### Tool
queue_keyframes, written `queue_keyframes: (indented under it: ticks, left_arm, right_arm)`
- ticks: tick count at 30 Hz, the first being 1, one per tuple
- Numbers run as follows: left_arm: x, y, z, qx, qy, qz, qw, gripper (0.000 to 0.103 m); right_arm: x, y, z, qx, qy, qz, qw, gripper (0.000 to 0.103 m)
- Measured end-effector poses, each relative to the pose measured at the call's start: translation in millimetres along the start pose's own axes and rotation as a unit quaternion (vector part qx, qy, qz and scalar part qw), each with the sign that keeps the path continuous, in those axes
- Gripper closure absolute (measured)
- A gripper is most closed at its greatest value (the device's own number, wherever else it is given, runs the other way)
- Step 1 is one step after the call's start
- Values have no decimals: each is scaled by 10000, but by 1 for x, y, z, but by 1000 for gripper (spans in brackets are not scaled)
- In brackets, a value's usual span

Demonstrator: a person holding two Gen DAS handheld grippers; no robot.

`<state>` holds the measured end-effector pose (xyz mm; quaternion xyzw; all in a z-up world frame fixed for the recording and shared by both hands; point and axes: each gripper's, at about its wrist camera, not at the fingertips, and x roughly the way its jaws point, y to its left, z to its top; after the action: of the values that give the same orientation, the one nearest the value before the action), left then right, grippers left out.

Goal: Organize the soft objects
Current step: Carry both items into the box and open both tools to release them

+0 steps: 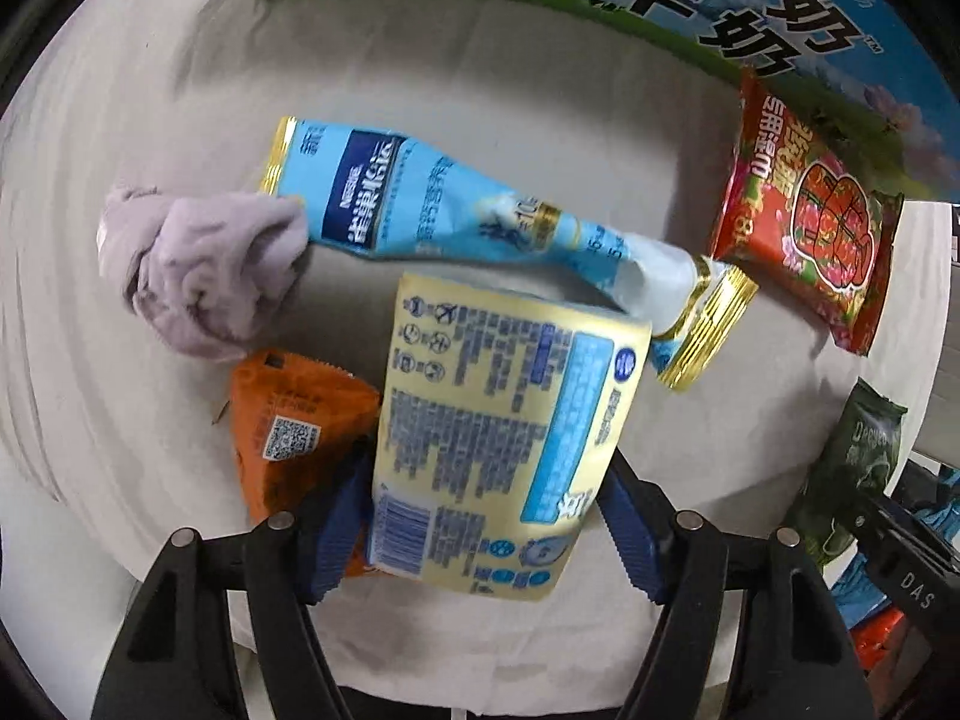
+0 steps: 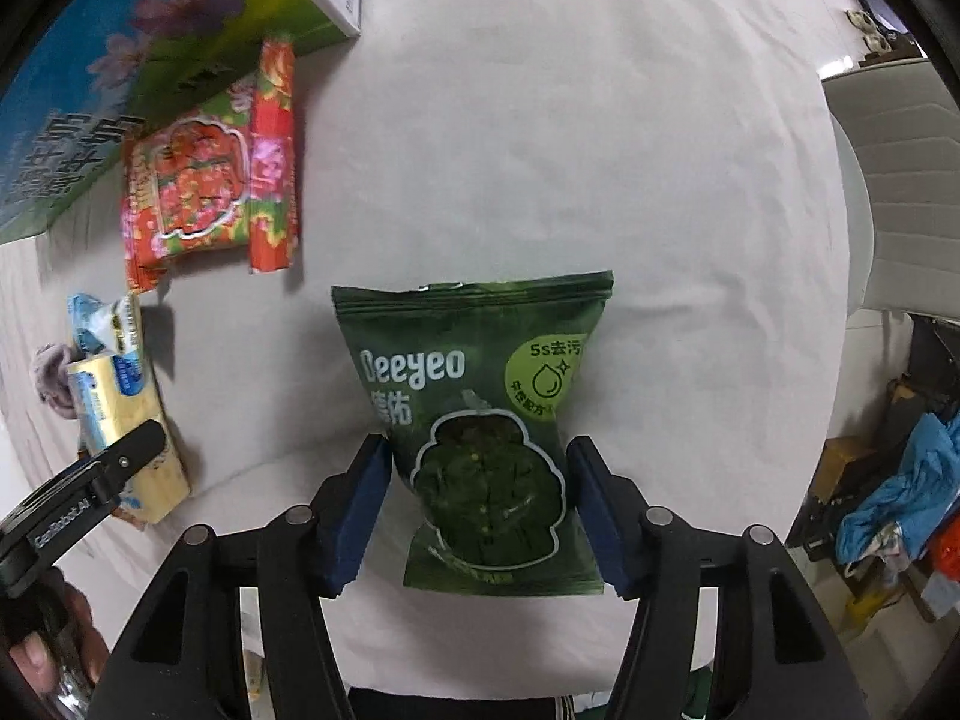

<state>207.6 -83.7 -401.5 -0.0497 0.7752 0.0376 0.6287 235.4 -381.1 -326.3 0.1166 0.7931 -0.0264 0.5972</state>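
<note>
We have the left gripper clamped on the yellow pack and the right gripper clamped on the green pouch, so 2 items are in hand. Beyond the left fingers the orange packet, purple cloth, blue sachet and red packet lie loosely gathered on the white cloth, near the milk carton box; we judge the sorting partway done.

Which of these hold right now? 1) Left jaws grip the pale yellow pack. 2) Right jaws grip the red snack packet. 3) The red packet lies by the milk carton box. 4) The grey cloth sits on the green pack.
1) True: the left gripper is shut on the pale yellow pack.
2) False: the right gripper holds the green Deeyeo pack.
3) True: the red snack packet lies by the milk carton box.
4) False: the grey cloth touches the blue Nestle pouch.
</note>
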Motion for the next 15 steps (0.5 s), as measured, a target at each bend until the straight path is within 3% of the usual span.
queue_keyframes:
  ticks: [4, 9, 15]
  left_arm:
    - [5, -3, 6, 33, -126, 14, 9999, 38]
    - [-12, -11, -10, 65, -357, 107, 9993, 39]
    - [-48, -22, -54, 87, -700, -33, 9975, 39]
  right_arm:
    - [-32, 0, 0, 105, -37, -5, 9999, 60]
    - [-83, -9, -3, 88, -163, 81, 9998, 64]
    - [-166, -2, -12, -182, -411, 344, 9984, 66]
